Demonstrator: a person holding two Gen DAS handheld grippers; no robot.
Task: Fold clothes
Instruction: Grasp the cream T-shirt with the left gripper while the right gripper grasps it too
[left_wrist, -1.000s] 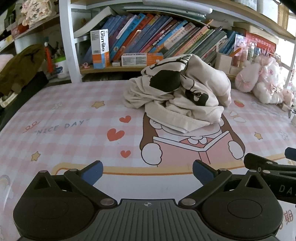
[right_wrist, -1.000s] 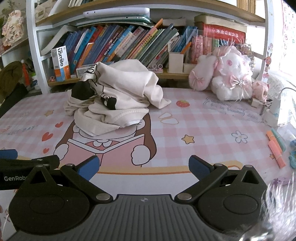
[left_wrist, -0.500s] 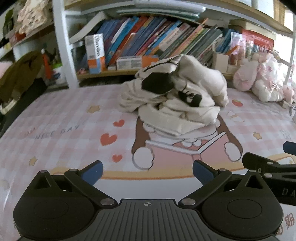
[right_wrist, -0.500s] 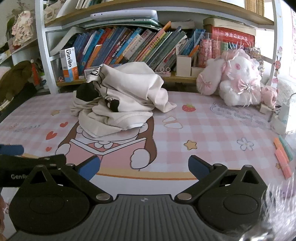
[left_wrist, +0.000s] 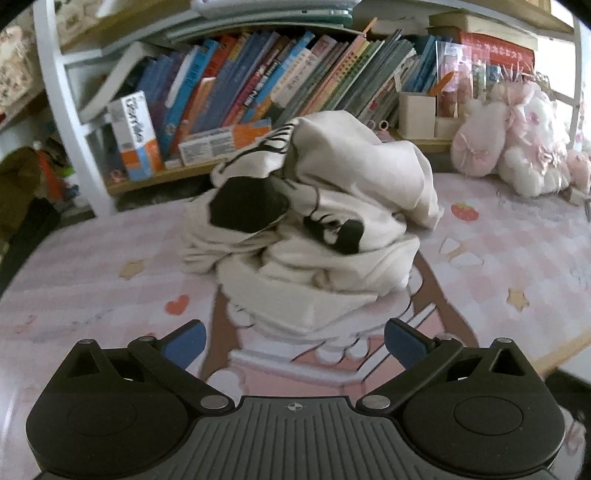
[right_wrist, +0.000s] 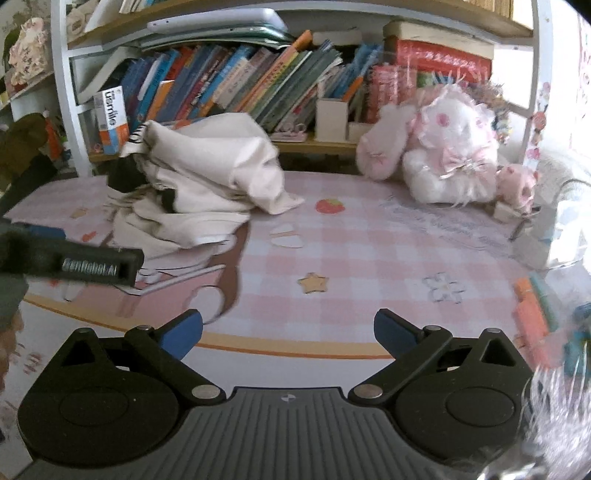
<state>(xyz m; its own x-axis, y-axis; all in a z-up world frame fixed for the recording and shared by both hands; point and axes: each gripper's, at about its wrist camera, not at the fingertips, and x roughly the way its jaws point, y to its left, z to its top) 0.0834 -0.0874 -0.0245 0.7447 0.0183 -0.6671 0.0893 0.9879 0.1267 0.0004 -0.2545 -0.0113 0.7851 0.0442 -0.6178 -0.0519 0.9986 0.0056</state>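
A crumpled cream garment with black print (left_wrist: 317, 229) lies in a heap on the pink checked mat (left_wrist: 92, 280). It also shows in the right wrist view (right_wrist: 199, 192), at the left. My left gripper (left_wrist: 295, 341) is open and empty, just short of the heap's near edge. My right gripper (right_wrist: 288, 332) is open and empty over the mat, to the right of the heap. The left gripper's finger (right_wrist: 74, 262) shows in the right wrist view beside the heap.
A bookshelf (left_wrist: 280, 85) full of books stands behind the mat. Pink and white plush toys (right_wrist: 443, 155) sit at the back right. Orange and green markers (right_wrist: 535, 306) lie at the mat's right edge. A dark bundle (left_wrist: 26, 177) sits at the far left.
My left gripper has moved forward and right, close up to the heap. My right gripper has swung to the right, so the heap sits further left in its view.
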